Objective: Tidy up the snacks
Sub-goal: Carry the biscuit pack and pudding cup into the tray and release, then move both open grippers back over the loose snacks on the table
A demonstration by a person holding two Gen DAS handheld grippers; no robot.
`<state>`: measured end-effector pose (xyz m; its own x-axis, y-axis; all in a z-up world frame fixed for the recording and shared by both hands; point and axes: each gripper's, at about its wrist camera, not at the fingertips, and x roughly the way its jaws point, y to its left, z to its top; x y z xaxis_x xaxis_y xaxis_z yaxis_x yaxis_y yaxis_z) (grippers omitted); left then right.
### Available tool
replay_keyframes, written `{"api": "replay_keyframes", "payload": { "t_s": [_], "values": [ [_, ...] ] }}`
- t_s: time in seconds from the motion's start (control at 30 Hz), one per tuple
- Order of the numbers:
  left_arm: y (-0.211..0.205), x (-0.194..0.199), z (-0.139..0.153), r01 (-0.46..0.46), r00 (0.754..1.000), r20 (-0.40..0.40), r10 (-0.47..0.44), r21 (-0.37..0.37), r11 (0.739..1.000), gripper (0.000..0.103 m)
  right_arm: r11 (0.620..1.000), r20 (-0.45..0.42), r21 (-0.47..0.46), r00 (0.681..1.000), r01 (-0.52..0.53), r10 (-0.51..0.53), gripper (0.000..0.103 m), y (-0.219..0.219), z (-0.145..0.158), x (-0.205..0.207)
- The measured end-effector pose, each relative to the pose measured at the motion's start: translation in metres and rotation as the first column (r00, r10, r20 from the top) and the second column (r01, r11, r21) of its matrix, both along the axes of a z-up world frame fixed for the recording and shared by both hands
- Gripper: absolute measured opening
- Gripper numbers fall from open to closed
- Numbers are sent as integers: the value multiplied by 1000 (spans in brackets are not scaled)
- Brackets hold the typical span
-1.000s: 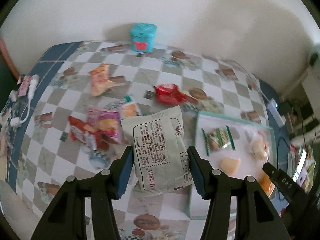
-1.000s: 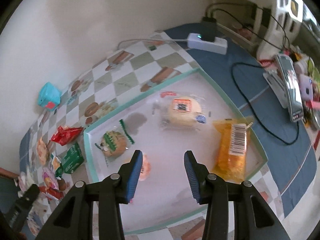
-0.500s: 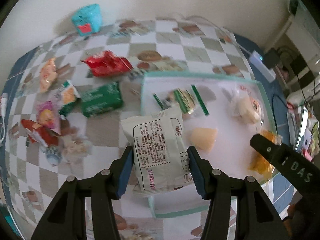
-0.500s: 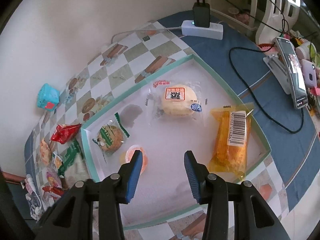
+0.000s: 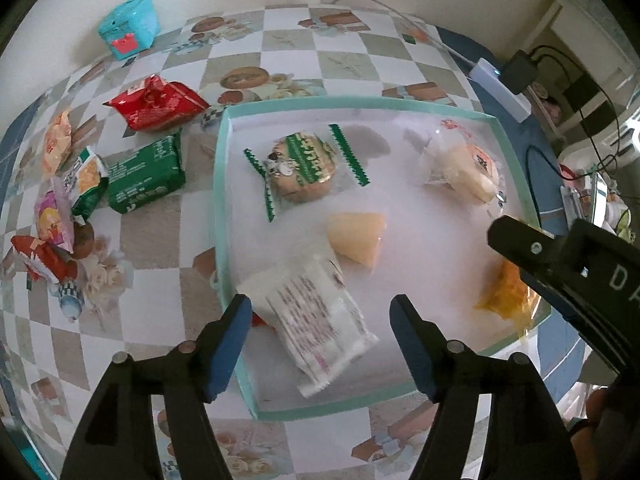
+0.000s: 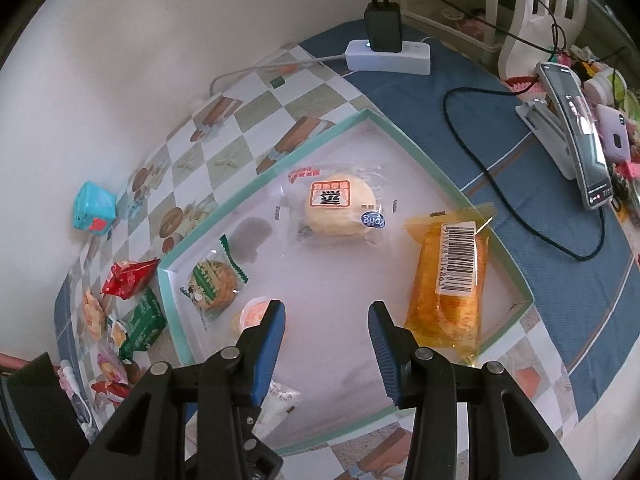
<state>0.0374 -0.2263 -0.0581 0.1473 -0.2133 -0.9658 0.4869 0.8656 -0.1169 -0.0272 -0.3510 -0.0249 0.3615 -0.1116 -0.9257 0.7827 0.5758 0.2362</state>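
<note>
A white snack packet (image 5: 316, 320) lies tilted in the near left corner of the teal-rimmed white tray (image 5: 218, 184). My left gripper (image 5: 320, 304) hangs over it with its jaws opening, and the pads stand clear of the packet. The tray also holds a green-wrapped biscuit (image 5: 302, 172), a round bun (image 6: 340, 208), a jelly cup (image 5: 358, 236) and an orange packet (image 6: 448, 276). My right gripper (image 6: 326, 310) hovers over the tray's middle, jaws apart, nothing between them. A red packet (image 5: 158, 102), a green packet (image 5: 146, 176) and several small snacks lie left of the tray.
A teal box (image 5: 128, 26) stands by the wall at the back left. A power strip (image 6: 388, 56) with a charger, black cables and a phone on a stand (image 6: 580, 136) sit on the blue cloth right of the tray.
My left gripper carried the white packet rightward over the tray, came down and opened; the packet now lies in the tray. The right gripper has barely moved.
</note>
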Motion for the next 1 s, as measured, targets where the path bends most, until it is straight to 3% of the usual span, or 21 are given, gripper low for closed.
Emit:
{"api": "replay_keyframes", "payload": {
  "t_s": [0.17, 0.27, 0.53, 0.7, 0.8, 1.0],
  "values": [
    [29, 20, 3, -128, 992, 9, 128, 15, 992, 86, 1000, -3, 4, 1000, -2, 2, 48, 0, -1, 0],
    [59, 37, 8, -252, 968, 28, 251, 19, 968, 88, 1000, -9, 6, 1000, -9, 9, 47, 2, -2, 1],
    [158, 71, 24, -539, 839, 87, 537, 1, 842, 90, 993, -42, -7, 993, -115, 115, 49, 25, -7, 20],
    [210, 85, 24, -628, 775, 115, 622, 29, 778, 90, 983, -37, -24, 983, -180, 179, 72, 46, -6, 32],
    [237, 90, 21, -688, 724, 99, 683, 26, 725, 90, 976, -31, -34, 977, -214, 213, 86, 56, -6, 36],
    [271, 97, 20, -746, 664, 107, 740, 28, 665, 90, 962, -31, -48, 963, -269, 268, 93, 75, -9, 46]
  ]
}}
